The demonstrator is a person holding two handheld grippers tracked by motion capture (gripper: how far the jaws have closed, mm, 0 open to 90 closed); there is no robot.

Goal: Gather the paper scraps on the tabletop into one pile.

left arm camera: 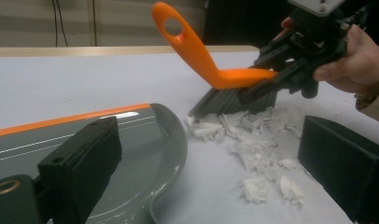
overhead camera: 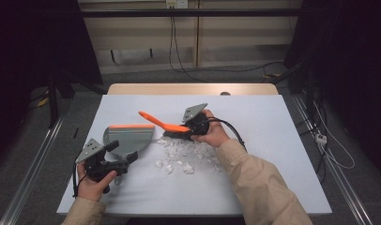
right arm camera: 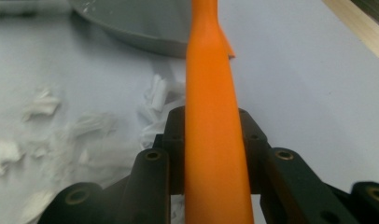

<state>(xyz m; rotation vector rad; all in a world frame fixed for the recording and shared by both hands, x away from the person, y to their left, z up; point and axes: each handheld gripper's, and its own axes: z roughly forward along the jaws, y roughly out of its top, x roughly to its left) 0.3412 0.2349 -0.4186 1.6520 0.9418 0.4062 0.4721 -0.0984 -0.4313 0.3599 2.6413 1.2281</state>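
high view | brush [overhead camera: 166, 125] pinched by right gripper [overhead camera: 192, 130] | paper scraps [overhead camera: 181, 152] between bristles and dustpan [overhead camera: 129, 137] | dustpan gripped by left gripper [overhead camera: 125, 161]

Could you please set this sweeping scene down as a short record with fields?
Surface: white-covered table
Right gripper: shut on the orange-handled brush, whose dark bristles sit at the far edge of the scraps
Left gripper: holding the grey plastic dustpan with orange lip, which lies on the table
Debris: white crumpled paper scraps, scattered between brush and dustpan
Progress: most scraps not yet in the dustpan
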